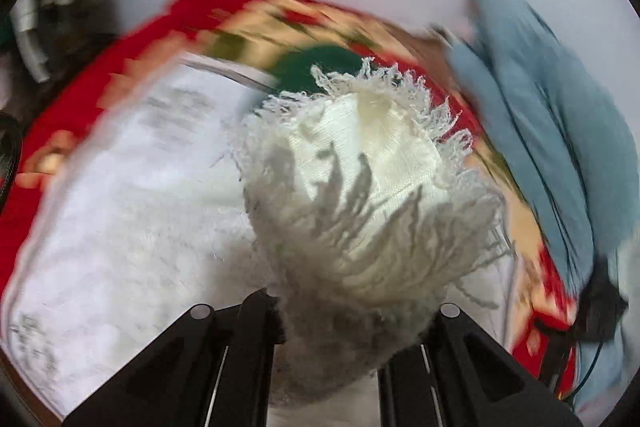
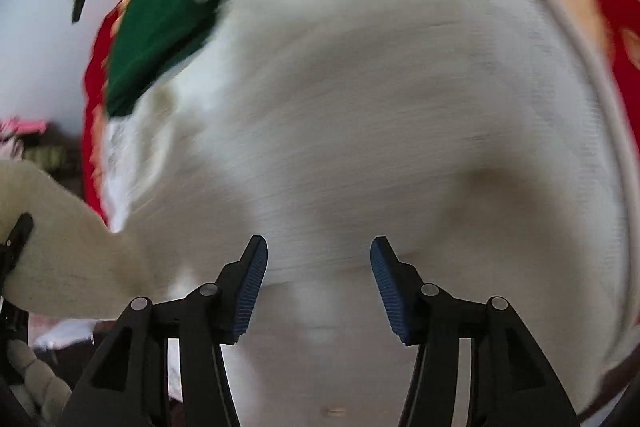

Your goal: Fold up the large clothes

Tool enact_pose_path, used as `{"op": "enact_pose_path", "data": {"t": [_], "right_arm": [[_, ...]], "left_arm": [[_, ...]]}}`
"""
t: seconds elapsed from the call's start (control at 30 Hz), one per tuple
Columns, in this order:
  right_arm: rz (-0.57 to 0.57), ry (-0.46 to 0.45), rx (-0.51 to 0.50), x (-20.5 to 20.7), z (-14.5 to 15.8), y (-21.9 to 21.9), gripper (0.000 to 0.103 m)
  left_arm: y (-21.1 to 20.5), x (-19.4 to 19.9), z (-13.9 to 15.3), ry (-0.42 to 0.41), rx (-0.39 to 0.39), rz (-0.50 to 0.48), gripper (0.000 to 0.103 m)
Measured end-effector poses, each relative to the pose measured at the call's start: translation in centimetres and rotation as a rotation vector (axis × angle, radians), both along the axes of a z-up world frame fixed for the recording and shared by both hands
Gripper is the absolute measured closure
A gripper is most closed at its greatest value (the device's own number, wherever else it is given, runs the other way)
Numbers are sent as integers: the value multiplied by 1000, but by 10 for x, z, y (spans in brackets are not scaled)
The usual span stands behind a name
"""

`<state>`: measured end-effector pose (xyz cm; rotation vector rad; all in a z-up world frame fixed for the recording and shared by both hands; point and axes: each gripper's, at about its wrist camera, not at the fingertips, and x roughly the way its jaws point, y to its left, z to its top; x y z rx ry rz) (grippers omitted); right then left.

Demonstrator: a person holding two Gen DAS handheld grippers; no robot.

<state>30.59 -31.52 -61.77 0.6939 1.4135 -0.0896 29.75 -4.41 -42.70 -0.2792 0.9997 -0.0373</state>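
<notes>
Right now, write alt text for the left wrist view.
The left gripper is shut on a bunched cream knitted cloth with a fringed edge, held above a white sheet on a red patterned cover. A person's blue sleeve blurs at right.

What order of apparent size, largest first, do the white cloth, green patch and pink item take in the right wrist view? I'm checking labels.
1. white cloth, filling most of the view, though nearness to the camera inflates it.
2. green patch.
3. pink item, a small blurred bit at the left edge.
</notes>
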Motion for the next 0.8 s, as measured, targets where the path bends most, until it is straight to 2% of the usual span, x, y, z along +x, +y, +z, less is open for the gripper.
{"op": "enact_pose_path", "data": {"t": [0.07,0.2,0.27,0.33,0.37,0.4,0.43,0.47,0.57,0.67,0.8], "right_arm": [[-47,15,-21,-15,-5,-40,47],[-84,21,-32,-30,-14,-92,47],[-88,28,-40,-33,-16,-103,47],[-92,26,-47,-35,-16,-111,47],[-97,22,-47,-37,-14,-116,47],[-102,18,-41,-39,-12,-123,44],[-110,10,-30,-41,-9,-128,41],[-116,4,-23,-41,-6,-129,36],[-124,-16,16,-37,3,-133,36],[-112,-41,78,-33,10,-130,36],[-26,-55,173,-4,7,-96,36]], "left_arm": [[-52,1,-27,55,5,-84,97],[-120,9,-69,171,22,-192,95],[-137,6,-87,221,56,-218,89],[-140,8,-95,238,69,-226,82],[-139,3,-97,238,57,-231,67],[-136,4,-96,241,37,-237,37],[-141,2,-94,240,25,-240,20],[-141,-1,-87,229,16,-238,10],[-120,-8,-67,200,23,-199,10],[-82,-18,-51,204,45,-92,10],[-20,-41,-43,225,146,86,10]]}}
